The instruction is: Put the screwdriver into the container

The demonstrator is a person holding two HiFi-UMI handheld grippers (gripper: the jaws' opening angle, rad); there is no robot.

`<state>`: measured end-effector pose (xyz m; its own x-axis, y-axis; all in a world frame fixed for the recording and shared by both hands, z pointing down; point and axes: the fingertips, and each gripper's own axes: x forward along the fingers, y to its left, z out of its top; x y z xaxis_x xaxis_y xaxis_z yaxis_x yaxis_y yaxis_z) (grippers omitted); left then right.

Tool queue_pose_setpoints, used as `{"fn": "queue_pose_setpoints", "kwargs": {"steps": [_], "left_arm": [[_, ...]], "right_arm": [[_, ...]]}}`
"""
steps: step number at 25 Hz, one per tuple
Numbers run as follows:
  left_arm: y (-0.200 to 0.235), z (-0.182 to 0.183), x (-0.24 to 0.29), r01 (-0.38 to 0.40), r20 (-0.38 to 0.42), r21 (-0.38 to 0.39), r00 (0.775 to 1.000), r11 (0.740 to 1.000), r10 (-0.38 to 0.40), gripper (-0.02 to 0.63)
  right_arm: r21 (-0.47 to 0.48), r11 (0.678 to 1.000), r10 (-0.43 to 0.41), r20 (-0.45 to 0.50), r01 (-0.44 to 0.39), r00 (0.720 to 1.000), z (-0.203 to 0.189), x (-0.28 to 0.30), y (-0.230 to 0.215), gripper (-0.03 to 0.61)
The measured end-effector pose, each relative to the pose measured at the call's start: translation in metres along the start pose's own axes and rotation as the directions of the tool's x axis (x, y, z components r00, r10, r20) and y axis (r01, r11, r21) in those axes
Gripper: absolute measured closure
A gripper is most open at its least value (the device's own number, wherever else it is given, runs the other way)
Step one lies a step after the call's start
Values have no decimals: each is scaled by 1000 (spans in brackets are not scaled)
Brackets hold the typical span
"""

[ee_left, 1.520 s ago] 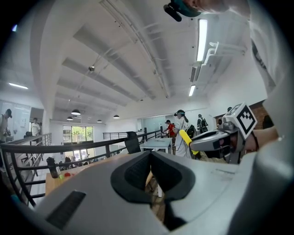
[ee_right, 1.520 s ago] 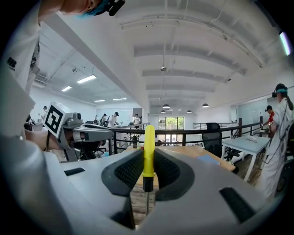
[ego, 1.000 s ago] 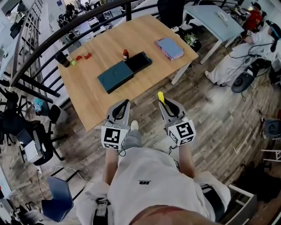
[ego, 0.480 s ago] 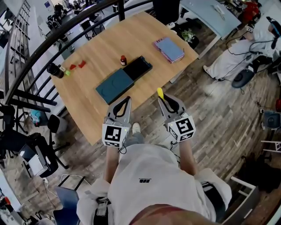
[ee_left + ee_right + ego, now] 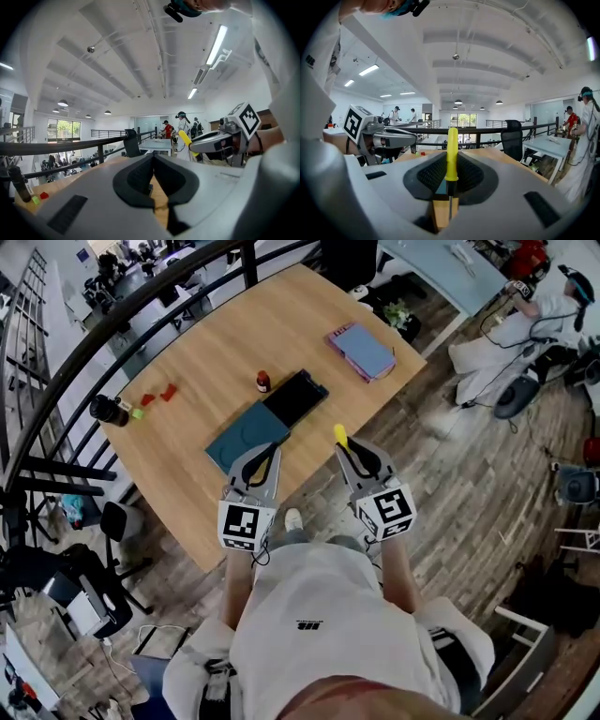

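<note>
My right gripper (image 5: 352, 454) is shut on a screwdriver (image 5: 341, 437) whose yellow handle sticks out past the fingertips. In the right gripper view the screwdriver (image 5: 451, 154) stands upright between the dark pads (image 5: 431, 174). It hangs just off the wooden table's (image 5: 206, 352) near edge. On the table lie a flat teal box (image 5: 242, 435) and a black open container (image 5: 294, 397), end to end. My left gripper (image 5: 257, 463) is shut and holds nothing, its tips over the table edge by the teal box. The left gripper view shows its pads (image 5: 140, 176) together and the right gripper (image 5: 213, 140) alongside.
A small red-capped bottle (image 5: 263, 382) stands beside the black container. A purple notebook (image 5: 362, 349) lies at the table's far right. Red bits (image 5: 157, 396) and a dark cylinder (image 5: 108, 410) sit at the left end. A black railing (image 5: 112, 329) runs behind; seated people are at the right.
The table has drawn nearer in the head view. Both grippers have advanced toward its near edge, and the left one now overlaps the teal box's corner. The grip on the screwdriver is unchanged.
</note>
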<state>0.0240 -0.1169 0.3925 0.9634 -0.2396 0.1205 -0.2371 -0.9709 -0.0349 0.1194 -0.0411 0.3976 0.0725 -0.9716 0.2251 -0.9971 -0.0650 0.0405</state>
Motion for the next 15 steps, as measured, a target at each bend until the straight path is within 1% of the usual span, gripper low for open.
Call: {"fn": "queue_pose_setpoints", "kwargs": {"steps": [5,9,15], "left_arm": [[20,-5,16,22,4,-16,1000,1000,-22,603],[25,-9,28,34,2,-21,999,999,-34,603],[33,-15,48,33,-11,-20,999,999,-33,603]], "right_arm": [[-4,1000,-22,-17,22,1000,-1,20,-6,518],[0,999,-35,-28,35,999,-5,29,-16,518],[8,1000,-22,-35,22,999,-8,46,-28,518]]}}
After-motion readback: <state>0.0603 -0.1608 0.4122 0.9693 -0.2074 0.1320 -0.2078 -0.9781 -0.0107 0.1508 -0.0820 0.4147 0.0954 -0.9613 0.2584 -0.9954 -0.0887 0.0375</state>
